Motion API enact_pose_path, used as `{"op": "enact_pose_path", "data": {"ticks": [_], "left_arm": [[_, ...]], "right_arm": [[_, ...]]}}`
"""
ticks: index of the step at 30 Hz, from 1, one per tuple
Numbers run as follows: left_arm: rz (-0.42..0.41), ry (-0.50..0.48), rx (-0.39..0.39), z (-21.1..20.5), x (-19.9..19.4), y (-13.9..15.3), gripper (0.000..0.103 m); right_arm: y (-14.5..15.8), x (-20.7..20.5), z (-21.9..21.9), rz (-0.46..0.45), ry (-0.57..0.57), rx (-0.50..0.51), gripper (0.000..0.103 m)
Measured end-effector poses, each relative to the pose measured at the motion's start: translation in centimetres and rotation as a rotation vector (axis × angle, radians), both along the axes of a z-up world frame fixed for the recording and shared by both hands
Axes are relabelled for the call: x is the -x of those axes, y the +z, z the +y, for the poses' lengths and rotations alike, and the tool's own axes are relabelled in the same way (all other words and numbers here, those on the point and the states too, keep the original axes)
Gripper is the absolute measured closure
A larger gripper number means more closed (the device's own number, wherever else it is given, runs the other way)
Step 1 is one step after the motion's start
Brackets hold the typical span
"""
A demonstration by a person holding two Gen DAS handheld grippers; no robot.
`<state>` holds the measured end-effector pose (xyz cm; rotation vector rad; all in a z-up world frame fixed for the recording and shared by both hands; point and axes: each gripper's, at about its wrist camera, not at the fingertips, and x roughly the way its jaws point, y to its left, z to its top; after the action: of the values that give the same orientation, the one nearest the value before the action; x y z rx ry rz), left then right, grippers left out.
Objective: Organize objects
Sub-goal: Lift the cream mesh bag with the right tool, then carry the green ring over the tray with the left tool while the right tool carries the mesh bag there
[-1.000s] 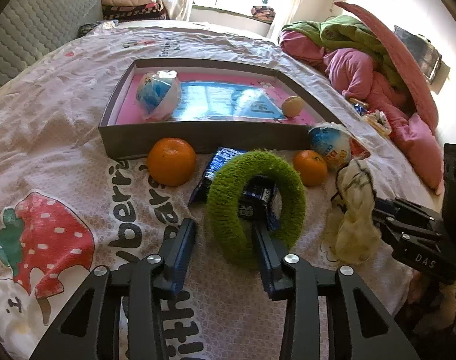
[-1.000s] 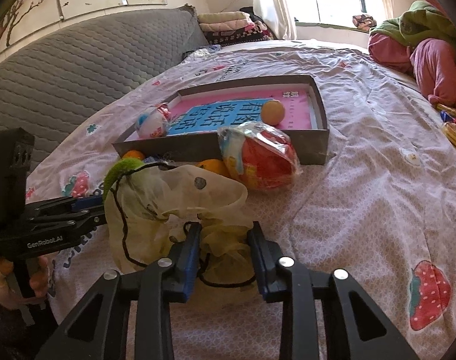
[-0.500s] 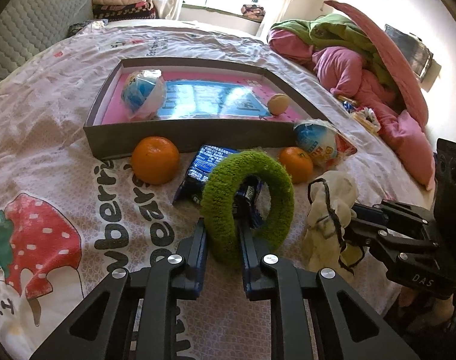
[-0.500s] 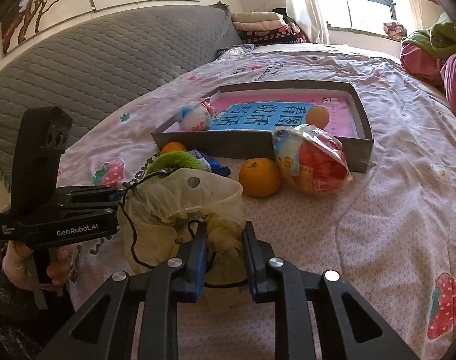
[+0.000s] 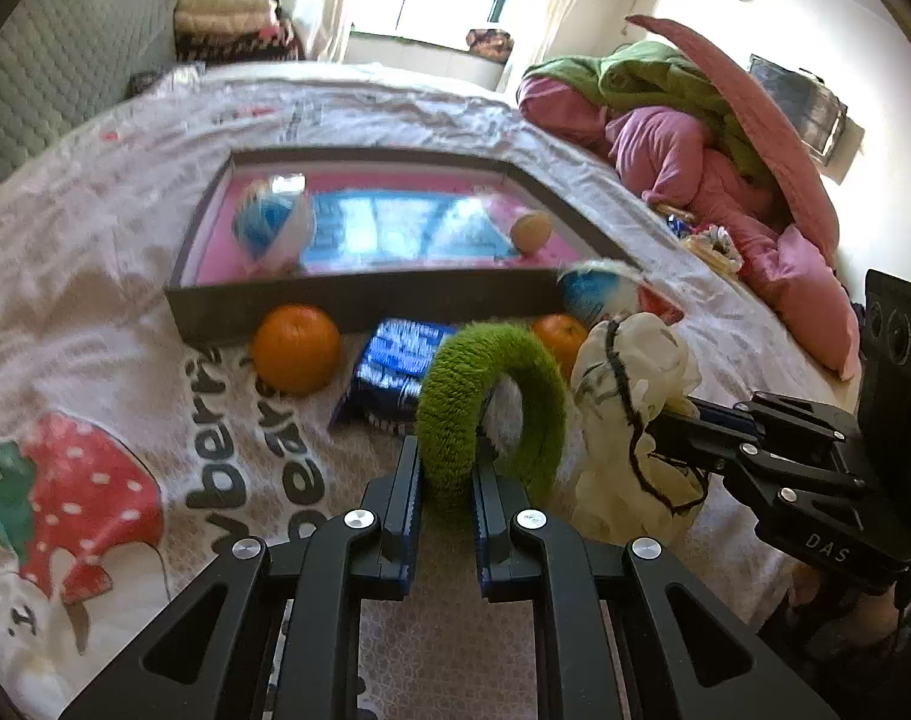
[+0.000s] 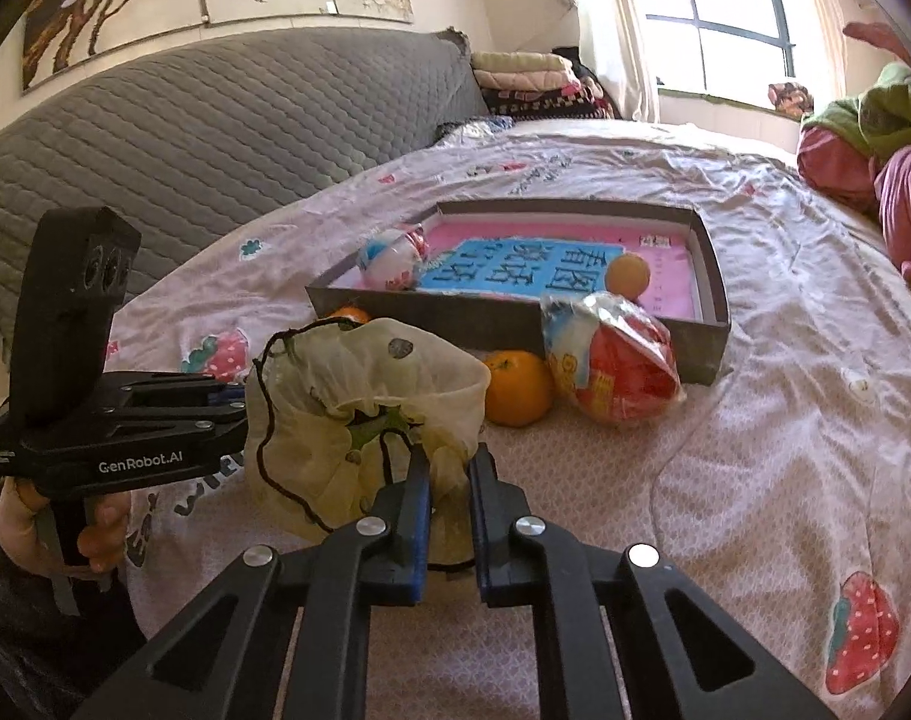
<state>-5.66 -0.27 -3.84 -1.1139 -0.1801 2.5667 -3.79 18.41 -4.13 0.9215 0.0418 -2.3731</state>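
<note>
Green fuzzy ring (image 5: 491,402) pinched in left hand-held gripper (image 5: 446,468) — mesh pouch (image 6: 359,414) clamped in right hand-held gripper (image 6: 449,480).

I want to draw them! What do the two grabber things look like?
Both are black, with angular linked arms and silver round bolts. The left gripper and right gripper have blue-edged fingers. White lettering marks their sides, and each carries a tall black block with round lenses.
</note>
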Motion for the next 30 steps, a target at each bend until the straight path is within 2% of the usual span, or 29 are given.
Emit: {"op": "enact_pose_path", "data": {"ticks": [6, 18, 30], "left_arm": [[0.075, -0.002, 0.043, 0.7, -0.8, 1.2, 0.089], [0.106, 0.034, 0.053, -0.1, -0.9, 1.9, 0.089], [0.218, 0.082, 0.102, -0.4, -1.9, 3.8, 0.089]], "right_arm": [[0.8, -0.4, 0.0, 0.043, 0.017, 0.025, 0.091], [1.5, -0.1, 1.5, 0.06, -0.034, 0.085, 0.091], [2.1, -0.3, 1.9, 0.09, -0.036, 0.121, 0.091]]}}
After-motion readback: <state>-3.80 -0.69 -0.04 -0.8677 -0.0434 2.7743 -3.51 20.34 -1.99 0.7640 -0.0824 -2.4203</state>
